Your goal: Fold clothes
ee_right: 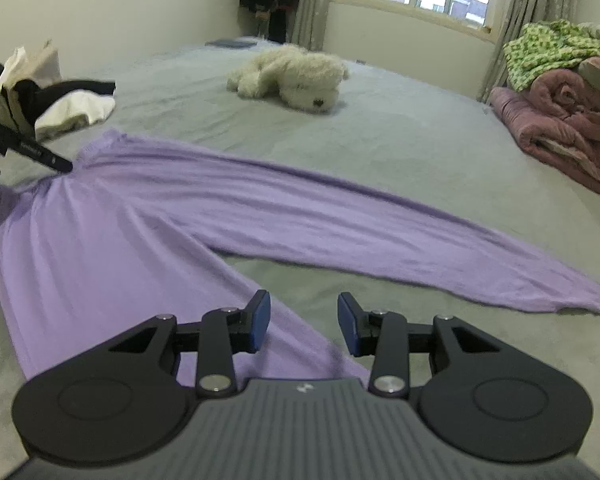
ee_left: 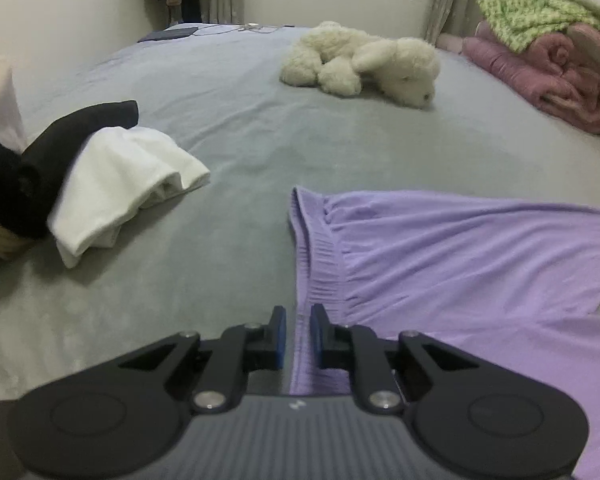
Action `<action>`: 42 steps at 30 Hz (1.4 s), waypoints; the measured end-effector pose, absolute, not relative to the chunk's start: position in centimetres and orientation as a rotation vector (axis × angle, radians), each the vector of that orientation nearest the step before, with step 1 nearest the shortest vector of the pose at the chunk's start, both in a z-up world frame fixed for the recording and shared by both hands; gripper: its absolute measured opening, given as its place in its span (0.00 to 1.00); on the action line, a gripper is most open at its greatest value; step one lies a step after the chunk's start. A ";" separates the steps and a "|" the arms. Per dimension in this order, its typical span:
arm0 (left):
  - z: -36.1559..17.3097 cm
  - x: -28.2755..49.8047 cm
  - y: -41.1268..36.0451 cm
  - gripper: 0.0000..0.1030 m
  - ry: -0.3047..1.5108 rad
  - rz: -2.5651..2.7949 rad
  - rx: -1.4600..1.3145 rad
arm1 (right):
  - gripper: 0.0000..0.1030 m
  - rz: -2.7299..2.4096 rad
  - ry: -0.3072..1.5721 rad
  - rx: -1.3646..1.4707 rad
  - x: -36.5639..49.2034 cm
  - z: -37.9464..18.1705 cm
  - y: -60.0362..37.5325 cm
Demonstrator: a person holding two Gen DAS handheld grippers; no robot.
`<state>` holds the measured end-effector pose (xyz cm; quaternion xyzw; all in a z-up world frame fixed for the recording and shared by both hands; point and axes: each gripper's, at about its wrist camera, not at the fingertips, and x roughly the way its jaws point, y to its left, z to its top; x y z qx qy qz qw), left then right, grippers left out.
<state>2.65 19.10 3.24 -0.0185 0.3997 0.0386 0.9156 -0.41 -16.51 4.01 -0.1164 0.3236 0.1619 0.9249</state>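
On the grey bed (ee_right: 400,152) lie the purple trousers (ee_right: 148,216), spread flat. Left gripper (ee_left: 298,336) sits at the waistband, jaws narrowly apart, not pinching; right gripper (ee_right: 304,326) hovers released over a leg.

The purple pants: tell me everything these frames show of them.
The purple pants are a soft, lilac knit with a gathered elastic waistband. They lie spread flat on the grey bed, unfolded, legs splayed in a V, the far leg running to a cuffed hem. The left gripper has the waistband edge between its narrowly parted pads. The right gripper is open above the near leg, gripping nothing. No other item touches them.
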 end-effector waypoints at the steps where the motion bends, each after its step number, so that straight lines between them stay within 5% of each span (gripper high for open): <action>1: 3.3 2.8 19.3 0.13 0.830 0.111 -0.028 | 0.40 0.330 0.682 -0.242 -0.2 3.7 -16.5; 19: 5.5 0.9 18.6 0.13 0.689 -0.018 -0.126 | 0.40 0.326 0.710 -0.177 0.1 4.2 -17.3; 42: 4.6 1.8 21.3 0.13 0.780 0.083 -0.243 | 0.40 0.316 0.695 -0.146 0.1 4.7 -18.1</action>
